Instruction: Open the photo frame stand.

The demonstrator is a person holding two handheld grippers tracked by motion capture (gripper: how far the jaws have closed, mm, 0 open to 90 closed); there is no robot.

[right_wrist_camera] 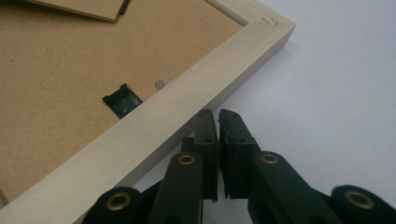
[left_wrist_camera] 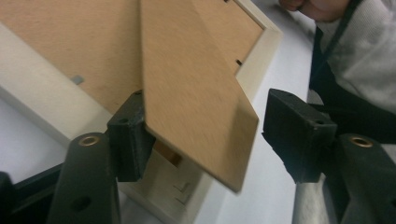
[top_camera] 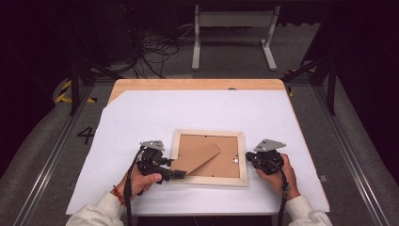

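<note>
High view: the pale wooden picture frame [top_camera: 209, 158] is seen face-down mid-table, its thin, stiff brown fibreboard stand flap [top_camera: 195, 157] best taken by its free tip between the wide-open left gripper [top_camera: 178, 174], while the right gripper [top_camera: 249, 157] is closed, empty, against the frame.

The frame [top_camera: 209, 158] lies on the table [top_camera: 197, 106], between left tongs [top_camera: 180, 173] and right tongs [top_camera: 249, 157].

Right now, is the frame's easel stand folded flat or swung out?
Swung out. The stand lifts off the backing board of the frame, its free end between the open left gripper fingers.
</note>
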